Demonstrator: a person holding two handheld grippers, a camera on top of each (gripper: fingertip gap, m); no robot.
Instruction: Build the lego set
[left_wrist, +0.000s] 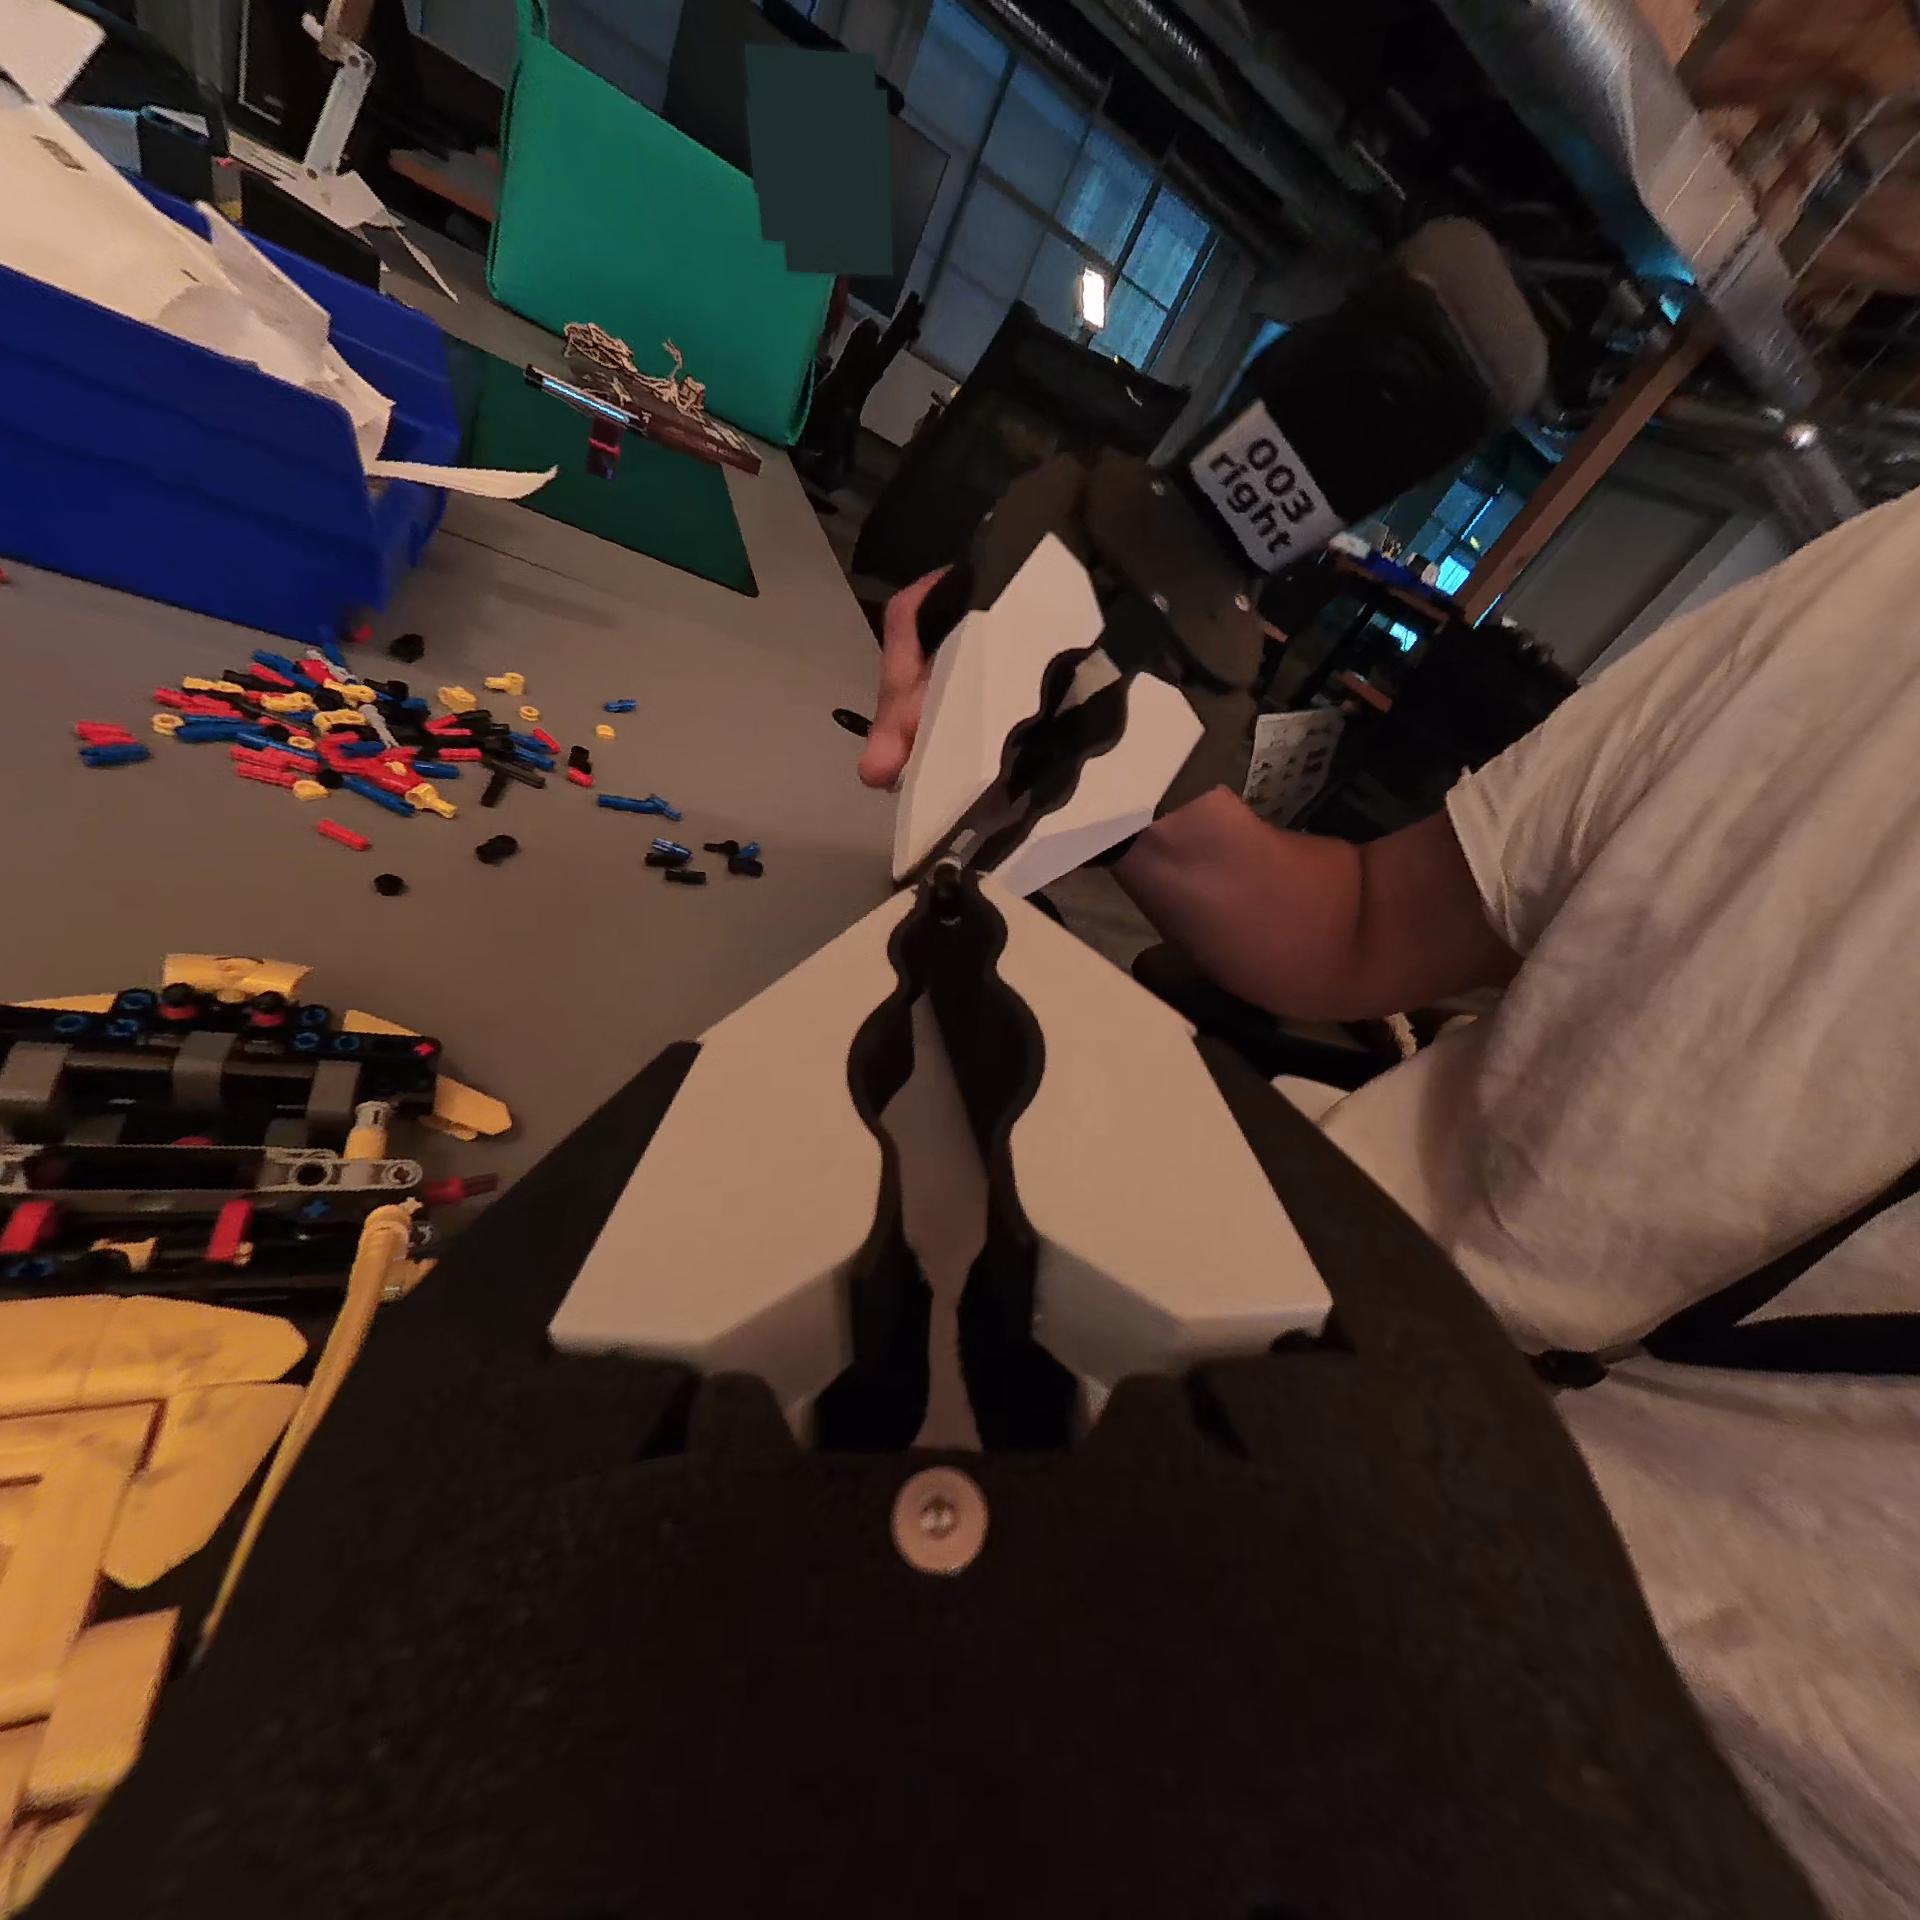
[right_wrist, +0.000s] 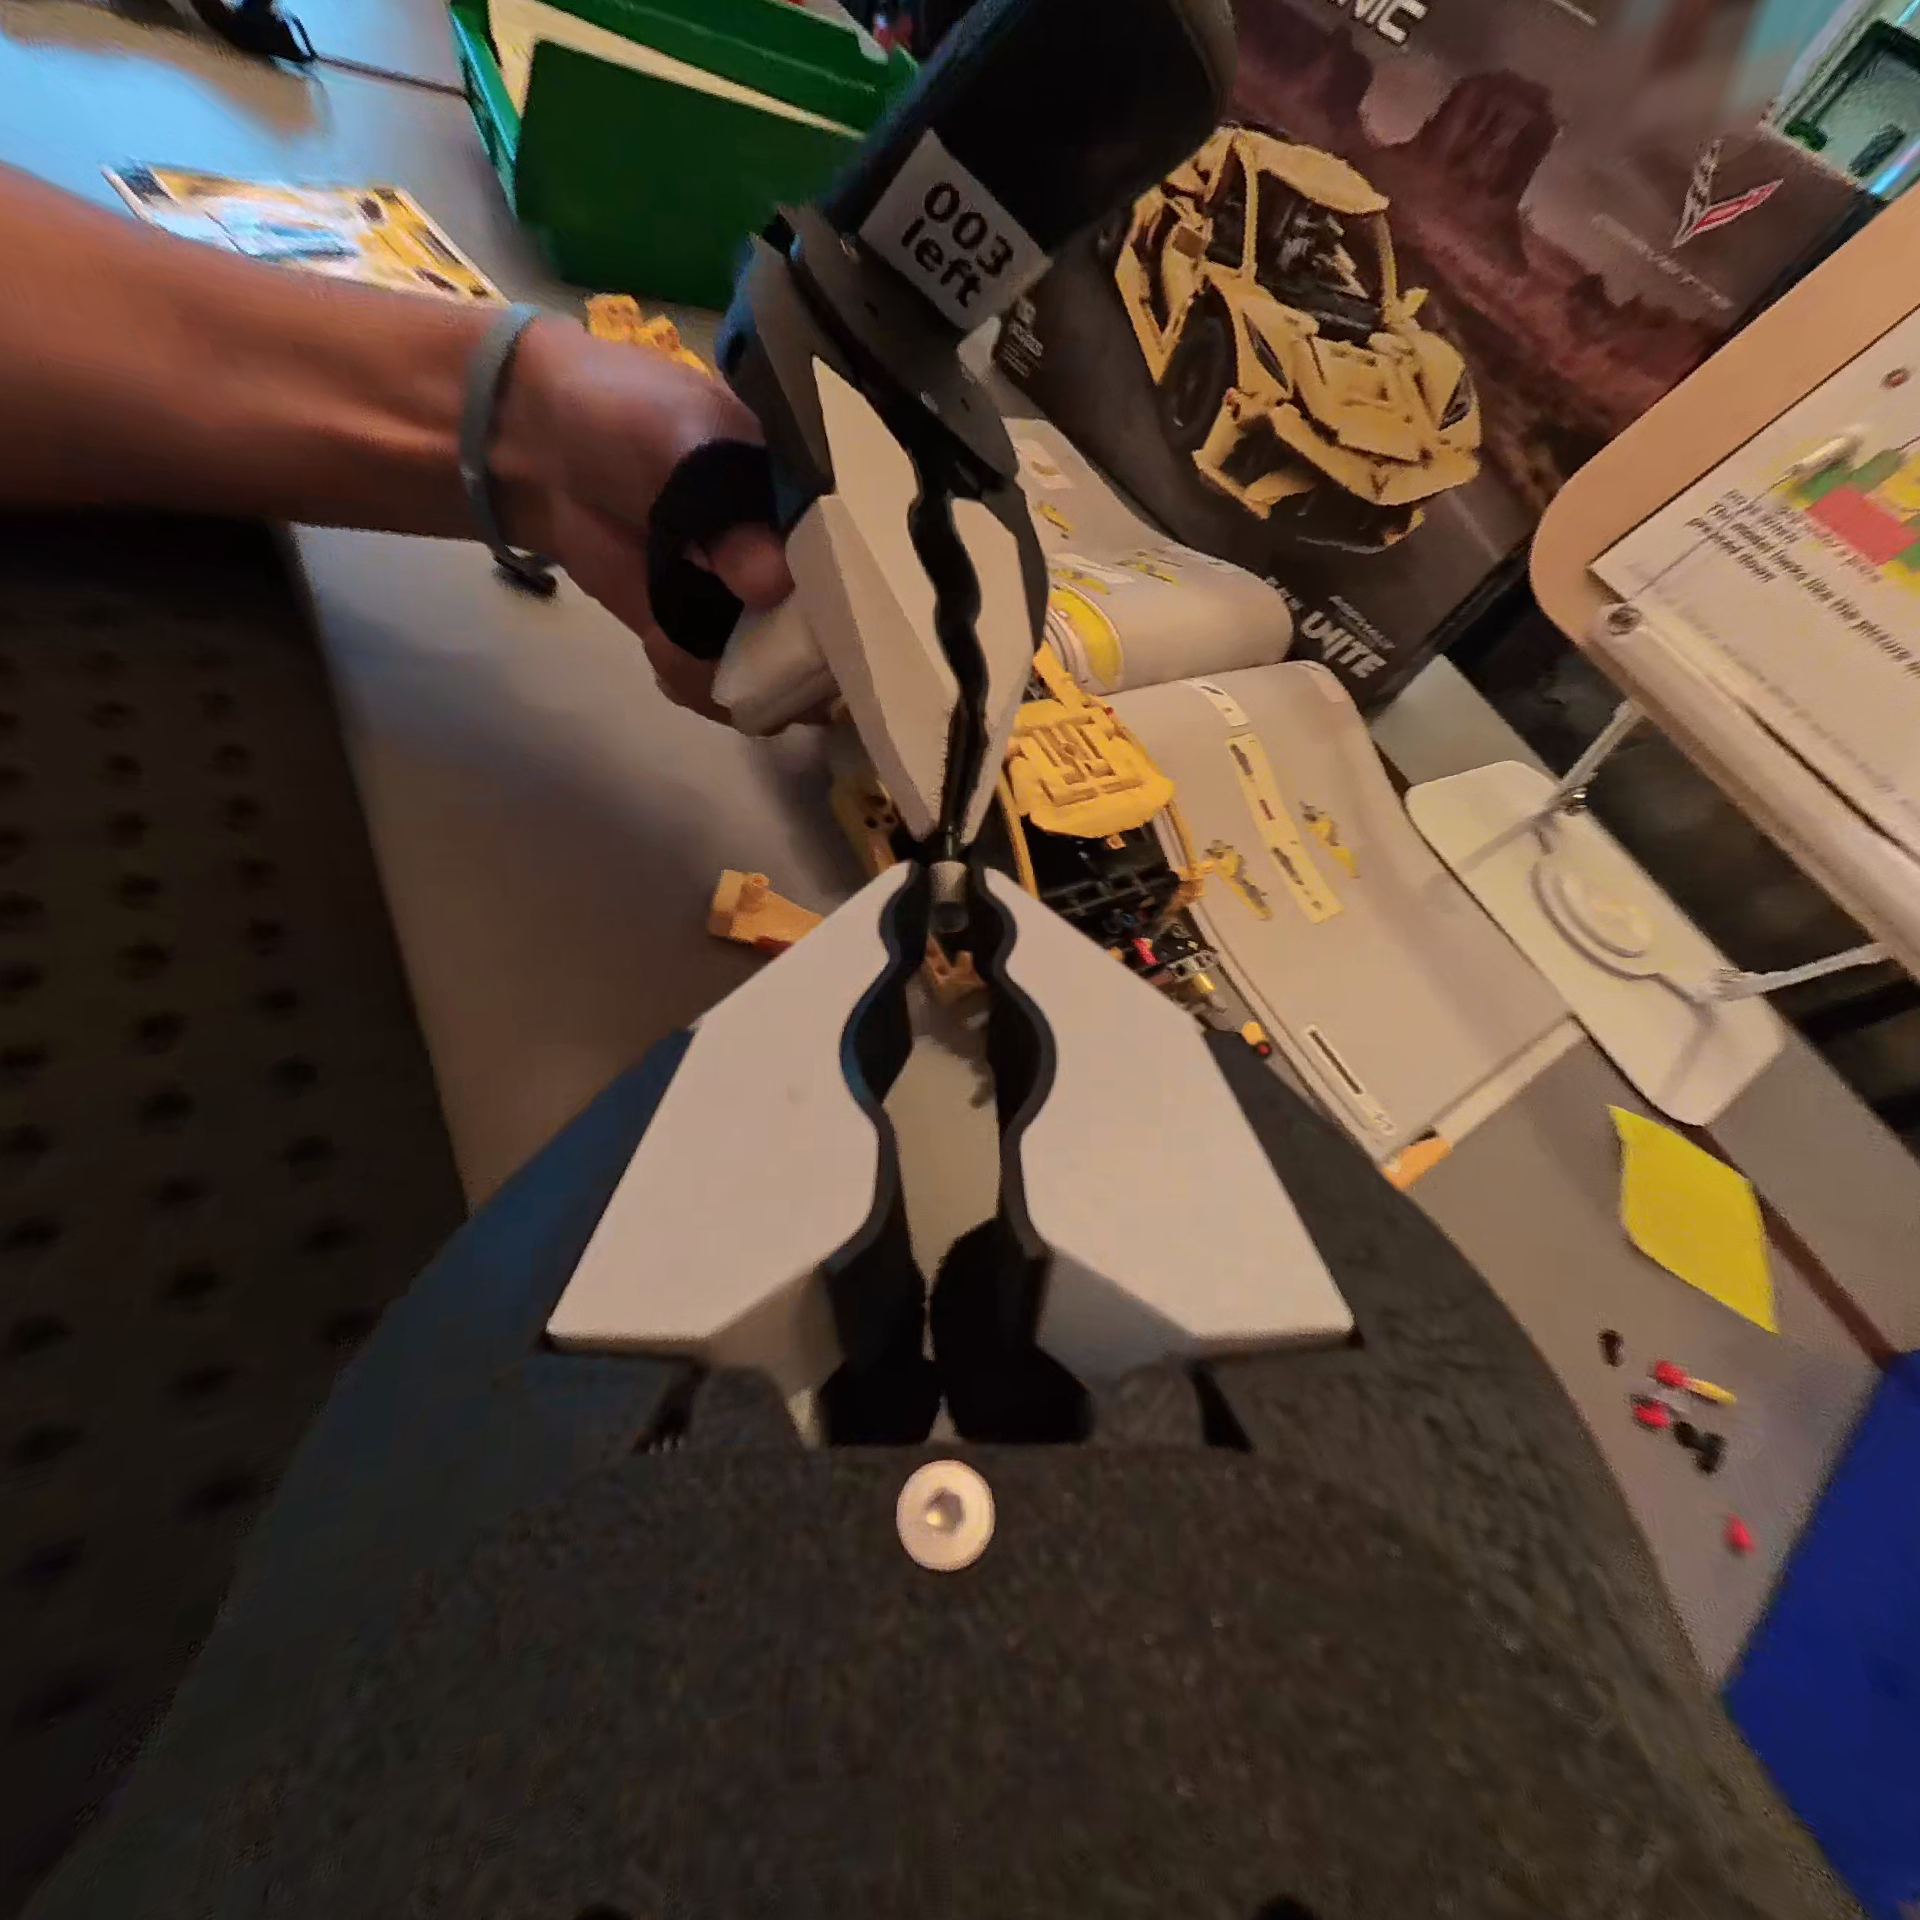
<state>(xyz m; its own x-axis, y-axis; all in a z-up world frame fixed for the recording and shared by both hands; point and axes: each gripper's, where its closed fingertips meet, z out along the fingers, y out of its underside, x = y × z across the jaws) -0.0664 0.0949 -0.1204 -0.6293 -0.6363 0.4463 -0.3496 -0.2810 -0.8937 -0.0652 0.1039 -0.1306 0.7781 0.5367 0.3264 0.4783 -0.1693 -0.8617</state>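
Note:
My two grippers meet tip to tip above the table's near edge. In the left wrist view my left gripper (left_wrist: 948, 906) is shut on a thin black axle that runs back between its fingers. My right gripper (left_wrist: 971, 844) faces it, shut on a small grey bush (left_wrist: 948, 875) at the axle's end. In the right wrist view the right gripper (right_wrist: 948, 883) grips the grey bush (right_wrist: 948, 889), and the left gripper (right_wrist: 951, 829) points down at it. The half-built yellow and black car (left_wrist: 208, 1091) lies on the table; it also shows behind the tips (right_wrist: 1091, 800).
A pile of loose red, blue, black and yellow pieces (left_wrist: 343, 738) lies by a blue bin (left_wrist: 208, 447). A green mat (left_wrist: 644, 229) stands behind. The set's box (right_wrist: 1403, 343), an open instruction booklet (right_wrist: 1320, 852), a propped sheet (right_wrist: 1766, 540) and a yellow note (right_wrist: 1694, 1216) are at right. The grippers are tip to tip, or close to it.

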